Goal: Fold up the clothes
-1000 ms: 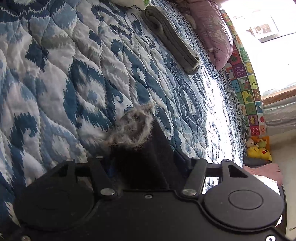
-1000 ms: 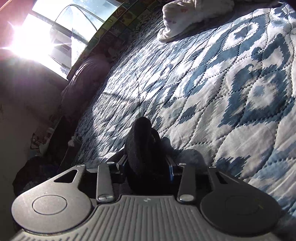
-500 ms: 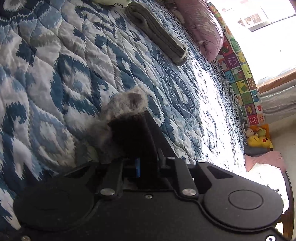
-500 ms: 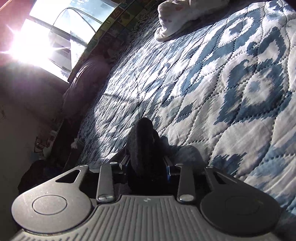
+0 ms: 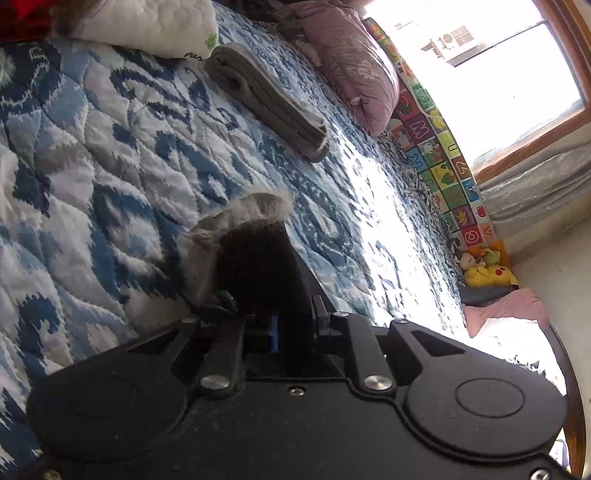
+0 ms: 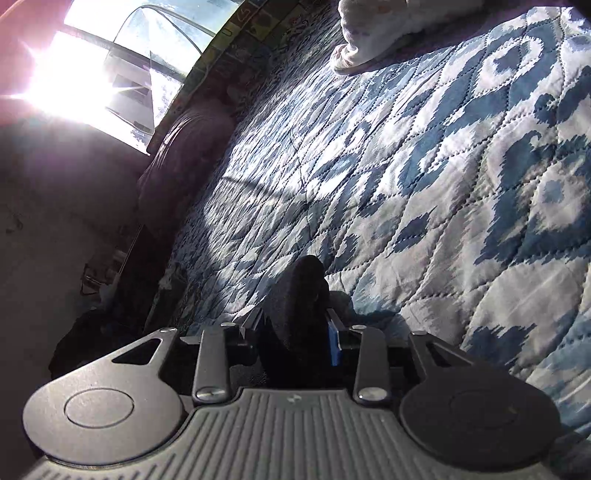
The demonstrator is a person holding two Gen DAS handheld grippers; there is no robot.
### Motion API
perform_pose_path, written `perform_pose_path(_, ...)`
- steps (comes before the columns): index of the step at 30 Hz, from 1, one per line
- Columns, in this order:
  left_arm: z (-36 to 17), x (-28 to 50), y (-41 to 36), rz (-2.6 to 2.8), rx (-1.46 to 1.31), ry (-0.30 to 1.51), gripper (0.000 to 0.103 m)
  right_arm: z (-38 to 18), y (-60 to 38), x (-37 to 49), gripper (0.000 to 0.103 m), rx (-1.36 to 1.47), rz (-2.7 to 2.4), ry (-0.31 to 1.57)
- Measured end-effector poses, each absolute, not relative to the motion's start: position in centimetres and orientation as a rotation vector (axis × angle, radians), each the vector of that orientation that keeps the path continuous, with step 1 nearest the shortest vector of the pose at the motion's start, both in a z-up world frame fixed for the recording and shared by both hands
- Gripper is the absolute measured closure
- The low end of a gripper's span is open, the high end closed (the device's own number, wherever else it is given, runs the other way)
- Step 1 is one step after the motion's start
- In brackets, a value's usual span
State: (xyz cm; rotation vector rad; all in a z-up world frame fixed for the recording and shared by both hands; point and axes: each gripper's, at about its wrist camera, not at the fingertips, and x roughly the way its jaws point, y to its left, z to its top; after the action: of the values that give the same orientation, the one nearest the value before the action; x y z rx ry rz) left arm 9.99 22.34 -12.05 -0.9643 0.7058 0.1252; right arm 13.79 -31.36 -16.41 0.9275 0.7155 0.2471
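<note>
Since a second ago the left gripper (image 5: pixel 258 273) has pulled back and tilted up over the bed, so the folded grey-green towel (image 5: pixel 269 99) and the white pillow (image 5: pixel 147 22) at the bed's far edge now show fully. Its fingers are closed tight on a dark black garment with a fluffy grey fur trim (image 5: pixel 236 229); the fur bunches out past the fingertips on the left side, the black cloth fills the gap between the fingers. The garment end hangs just above the blue and white quilted bedspread (image 5: pixel 110 166); contact with the quilt cannot be told.

Right gripper (image 6: pixel 299 295) barely shifted, fingers clamped on a rolled-up dark end of the same kind of black fabric (image 6: pixel 295 288), which sticks out forward as a rounded lump; a blue pad shows beside it. It sits near the quilt (image 6: pixel 443 184), casting a shadow just beside it.

Far edge of bed: mauve pillow (image 5: pixel 351 62) beside the colourful alphabet play mat (image 5: pixel 436 147) along the bed's window side. Yellow plush toy (image 5: pixel 487 273) at the mat's near end. White rumpled cloth (image 6: pixel 369 40) at the bed's far corner in the right wrist view.
</note>
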Motion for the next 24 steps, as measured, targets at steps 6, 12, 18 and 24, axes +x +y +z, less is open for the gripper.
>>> perform_pose_path(6,-14.6,7.8,23.7,0.132,-1.089,0.697,0.071,-17.8,-30.8,12.2,0.066,0.900,0.229,0.729)
perform_pose_path(12,-11.6,8.9,22.4,0.060,-0.876,0.606,0.091,-15.7,-29.7,12.7,0.082,0.796,0.257,0.657)
perform_pose_path(18,-12.7,9.0,22.7,0.157,-0.781,0.711,0.075,-16.3,-30.6,13.1,0.071,0.742,0.183,0.751)
perform_pose_path(24,-11.2,6.5,23.6,0.286,-0.722,0.639,0.051,-15.8,-30.6,10.5,0.060,0.687,0.195,0.672)
